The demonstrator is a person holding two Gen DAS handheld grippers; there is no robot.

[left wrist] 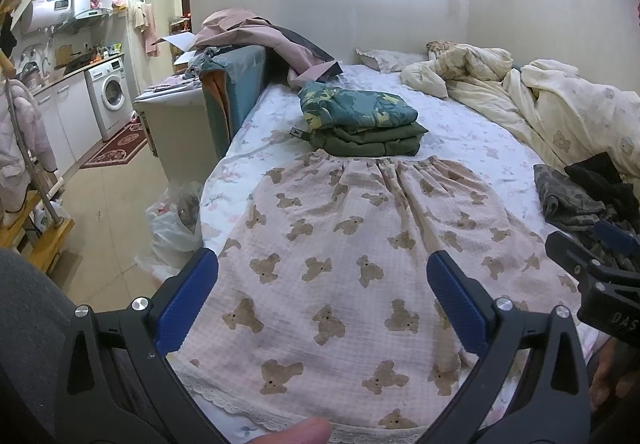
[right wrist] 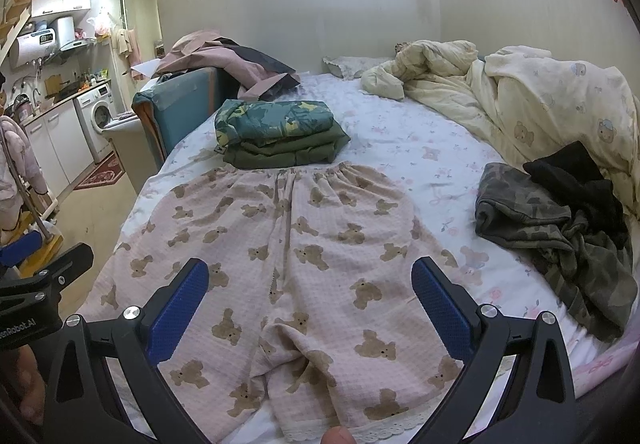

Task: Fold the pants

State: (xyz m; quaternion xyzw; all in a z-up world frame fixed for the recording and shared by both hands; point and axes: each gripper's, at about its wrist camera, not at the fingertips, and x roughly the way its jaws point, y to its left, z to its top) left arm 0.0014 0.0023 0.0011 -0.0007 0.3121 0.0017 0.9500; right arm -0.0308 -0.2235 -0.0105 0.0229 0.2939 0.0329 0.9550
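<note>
Hovering both black, blue-padded grippers, left gripper point(left wrist: 322, 298) and right gripper point(right wrist: 310, 302), jaws spread wide and empty, over pink bear-print waffle-cotton pants point(right wrist: 296, 264) lying flat on the floral-sheeted bed point(right wrist: 420, 147), probably readying hem grabs.

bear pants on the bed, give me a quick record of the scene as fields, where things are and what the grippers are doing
pants: pink bear-print pants spread flat on the bed, waistband far, lace hems near
fold state: not yet folded
left gripper: open, above the left leg, holding nothing
right gripper: open, above the right leg, holding nothing
folded stack: green folded clothes just beyond the waistband
unfolded pile: camouflage and black clothes right of the pants
duvet: cream duvet bunched at the far right
</note>
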